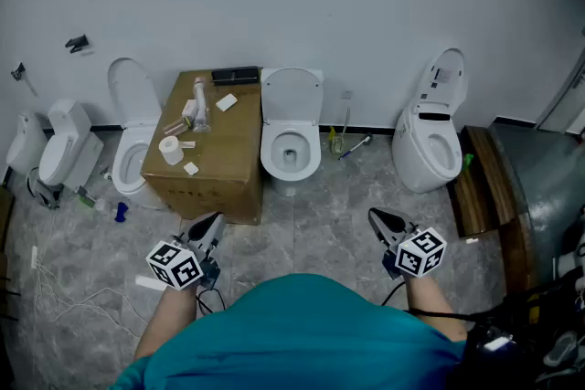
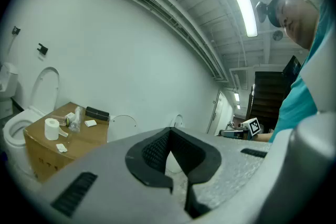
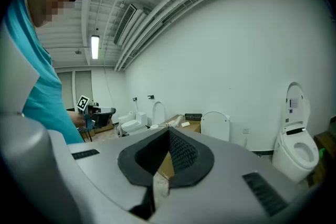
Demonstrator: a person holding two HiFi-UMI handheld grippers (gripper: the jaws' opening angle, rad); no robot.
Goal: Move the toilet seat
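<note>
Head view. The left tool [image 1: 213, 224], lower left, and the right tool [image 1: 378, 217], lower right, each have their jaws closed together on nothing. The toilet seat [image 1: 291, 172] lies on the middle toilet at upper centre, well apart from both tools. Its lid [image 1: 292, 94] is raised, and a cardboard box [image 1: 210, 164] stands just left.

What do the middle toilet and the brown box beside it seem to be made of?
Middle toilet: probably glazed ceramic, white and glossy with smooth rounded surfaces. Its raised lid may be plastic.
Brown box: cardboard, matt tan, with sharp folded edges and faint print on its front.
</note>
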